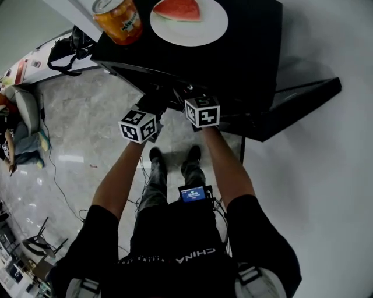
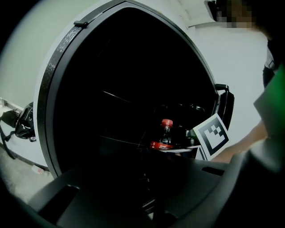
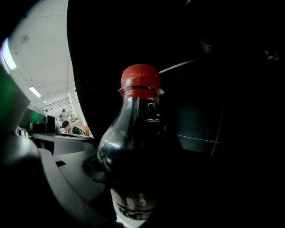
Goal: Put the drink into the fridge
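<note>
**A:** What worries you here?

**B:** The bottle [image 3: 138, 147]. The right hand-held gripper [image 1: 201, 109] pinches it round the body, upright with the red cap on top. It is at the open front of the fridge [image 1: 245, 70], against the dark inside. Smooth round plastic can swivel or slide, so I'd judge a tilt or a drop likely if the jaws ease off before the base sits on a shelf. I can't tell whether it rests on anything yet.

**A:** Anything else?

**B:** The inside is nearly black in both gripper views, so a shelf edge could catch the bottle unseen. A knock to the fridge might also shake the can [image 1: 118, 20] and the plate [image 1: 217, 26] of watermelon [image 1: 178, 10] on its top. The can stands near the edge.

**A:** The door?

**B:** The door [image 1: 291, 105] hangs wide to the right, well apart from both arms, so there's little risk there.

**A:** And the left hand-held gripper [image 1: 139, 124]?

**B:** Its jaws are spread with nothing between them. It is just beside the right one and looks in at the bottle.

**A:** The arms?

**B:** Both bare forearms reach forward and down, with the elbows slightly bent. The right is a little further in than the left.
</note>
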{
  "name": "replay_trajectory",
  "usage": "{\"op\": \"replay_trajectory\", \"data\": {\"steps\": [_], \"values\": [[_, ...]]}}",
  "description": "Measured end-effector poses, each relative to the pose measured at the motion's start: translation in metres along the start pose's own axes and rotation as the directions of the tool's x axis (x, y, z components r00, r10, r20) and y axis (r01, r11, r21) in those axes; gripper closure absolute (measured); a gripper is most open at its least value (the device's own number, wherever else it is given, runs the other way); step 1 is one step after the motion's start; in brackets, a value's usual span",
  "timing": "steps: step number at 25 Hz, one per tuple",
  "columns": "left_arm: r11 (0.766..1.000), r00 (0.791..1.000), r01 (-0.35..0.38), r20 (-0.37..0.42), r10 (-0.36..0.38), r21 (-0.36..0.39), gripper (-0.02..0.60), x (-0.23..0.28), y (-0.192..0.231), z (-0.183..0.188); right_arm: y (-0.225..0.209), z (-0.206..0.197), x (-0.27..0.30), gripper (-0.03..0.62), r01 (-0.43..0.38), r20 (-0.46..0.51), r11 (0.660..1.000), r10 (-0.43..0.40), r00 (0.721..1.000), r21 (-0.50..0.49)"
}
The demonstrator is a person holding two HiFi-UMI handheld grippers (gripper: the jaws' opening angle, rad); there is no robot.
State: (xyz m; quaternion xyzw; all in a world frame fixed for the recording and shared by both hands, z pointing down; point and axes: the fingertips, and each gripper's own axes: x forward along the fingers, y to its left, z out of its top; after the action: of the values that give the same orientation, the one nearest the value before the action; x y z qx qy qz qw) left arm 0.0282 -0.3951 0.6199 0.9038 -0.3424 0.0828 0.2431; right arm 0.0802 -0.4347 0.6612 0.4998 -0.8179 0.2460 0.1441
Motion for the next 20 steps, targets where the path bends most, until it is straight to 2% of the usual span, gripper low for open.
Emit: {"op": "replay_trajectory", "data": {"steps": [8,16,20], "values": [[1.000,1.000,-0.013,-0.001,0.013,0.020,0.571,0.028,0.037,-0.011,-0.031,-0.009,0.042,0.278,0.067,0.045,0.998,-0.066,0.997,-0.006],[0.997,1.000,0.014,-0.018,-0.013,0.081,0.571,0.051,0.043,-0.014,-0.047,0.009,0.073,0.278,0.119,0.138,0.988,-0.105,0.985,-0.096],[0.998,1.000,0.001,-0.009,0.000,0.068,0.571,0.058,0.048,-0.006,-0.047,0.019,0.081,0.278,0.129,0.179,0.983,-0.106,0.978,-0.127]]}}
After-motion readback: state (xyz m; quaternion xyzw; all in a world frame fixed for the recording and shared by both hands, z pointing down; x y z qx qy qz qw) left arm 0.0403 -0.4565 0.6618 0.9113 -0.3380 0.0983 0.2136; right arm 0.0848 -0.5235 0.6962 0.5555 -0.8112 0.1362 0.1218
